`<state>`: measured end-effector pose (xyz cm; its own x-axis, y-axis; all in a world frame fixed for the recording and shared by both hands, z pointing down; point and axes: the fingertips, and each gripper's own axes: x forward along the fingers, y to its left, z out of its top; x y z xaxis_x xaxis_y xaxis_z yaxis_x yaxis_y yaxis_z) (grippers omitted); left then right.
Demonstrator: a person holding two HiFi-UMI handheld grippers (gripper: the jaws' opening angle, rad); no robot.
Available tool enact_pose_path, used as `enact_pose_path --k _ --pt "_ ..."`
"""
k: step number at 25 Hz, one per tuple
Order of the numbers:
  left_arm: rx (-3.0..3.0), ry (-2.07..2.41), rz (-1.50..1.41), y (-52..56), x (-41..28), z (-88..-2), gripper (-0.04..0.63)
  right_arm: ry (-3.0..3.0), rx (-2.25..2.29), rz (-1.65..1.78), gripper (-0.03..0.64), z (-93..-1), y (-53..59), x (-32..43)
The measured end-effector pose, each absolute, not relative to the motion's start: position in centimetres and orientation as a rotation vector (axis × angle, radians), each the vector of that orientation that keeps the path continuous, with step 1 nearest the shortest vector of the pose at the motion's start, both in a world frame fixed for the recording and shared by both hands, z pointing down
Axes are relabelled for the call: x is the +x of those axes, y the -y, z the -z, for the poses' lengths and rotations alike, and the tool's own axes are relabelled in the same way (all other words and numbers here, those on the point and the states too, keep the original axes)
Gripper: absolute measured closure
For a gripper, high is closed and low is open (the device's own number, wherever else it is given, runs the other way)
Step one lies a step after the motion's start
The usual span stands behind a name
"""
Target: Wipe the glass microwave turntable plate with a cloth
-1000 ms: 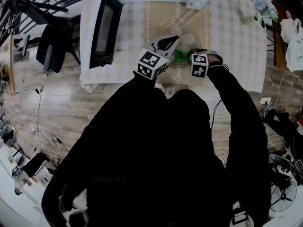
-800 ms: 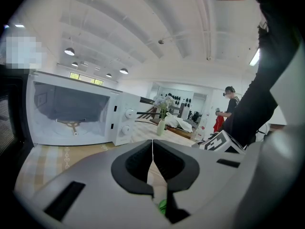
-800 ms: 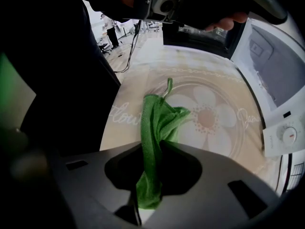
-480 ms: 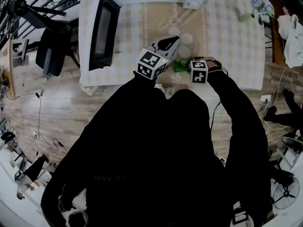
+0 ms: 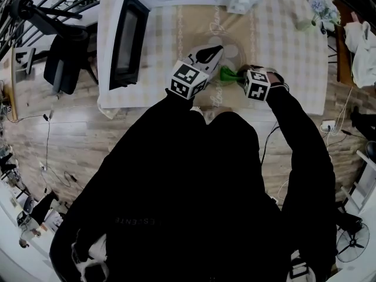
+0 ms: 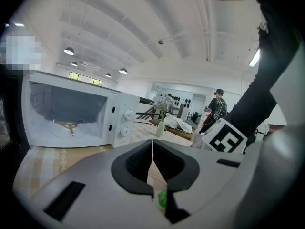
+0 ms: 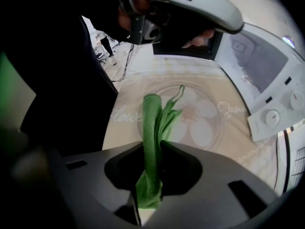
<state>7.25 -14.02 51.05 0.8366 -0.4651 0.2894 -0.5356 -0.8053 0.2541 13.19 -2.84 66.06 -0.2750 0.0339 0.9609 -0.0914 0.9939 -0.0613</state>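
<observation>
The glass plate (image 7: 209, 128) lies round and clear on the beige table runner, whose flower print shows through it; in the head view the plate (image 5: 234, 47) sits just beyond both grippers. My right gripper (image 7: 152, 151) is shut on a green cloth (image 7: 152, 118), which stands up out of the jaws over the plate's near side. In the head view the cloth (image 5: 228, 74) lies between the right gripper (image 5: 241, 75) and the left gripper (image 5: 215, 53). My left gripper (image 6: 153, 149) is shut, only a thin pale line between its pads. It hovers by the plate's left edge.
A white microwave (image 6: 71, 113) stands at the table's back with its door (image 5: 126, 37) swung open to the left. A vase of flowers (image 5: 320, 7) stands at the back right. A dark chair (image 5: 64, 51) is left of the table. A person stands far off in the room.
My right gripper has shifted a little to the right and back with the green cloth. The left gripper has stayed where it was.
</observation>
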Motion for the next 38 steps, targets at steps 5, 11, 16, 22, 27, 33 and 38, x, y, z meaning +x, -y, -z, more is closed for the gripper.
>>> enact_pose_path --k 5,11,16,22,27,33,38 --pt "2.691 0.773 -0.298 14.9 7.7 -50.7 0.574 1.828 0.196 -0.029 0.532 -64.7 9.4 15.8" --pt "2.684 0.786 -0.309 15.7 8.6 -51.0 0.574 1.793 0.287 0.084 0.532 -64.7 15.7 17.2" --pt "2.663 0.806 -0.311 16.3 9.1 -51.3 0.574 1.751 0.284 0.163 0.532 -66.2 18.5 17.4" --pt "2.642 0.829 -0.306 16.6 9.3 -51.7 0.574 1.721 0.199 0.183 0.532 -68.5 18.1 16.8" --pt "2.617 0.849 -0.291 16.8 9.2 -52.1 0.574 1.711 0.181 0.174 0.532 -68.9 17.8 16.7" --pt "2.628 0.831 -0.287 16.7 9.4 -51.8 0.574 1.702 0.135 0.184 0.535 -68.7 16.0 16.5" --pt "2.638 0.812 -0.286 16.2 9.3 -51.6 0.574 1.715 0.100 0.131 0.535 -68.9 13.1 16.3"
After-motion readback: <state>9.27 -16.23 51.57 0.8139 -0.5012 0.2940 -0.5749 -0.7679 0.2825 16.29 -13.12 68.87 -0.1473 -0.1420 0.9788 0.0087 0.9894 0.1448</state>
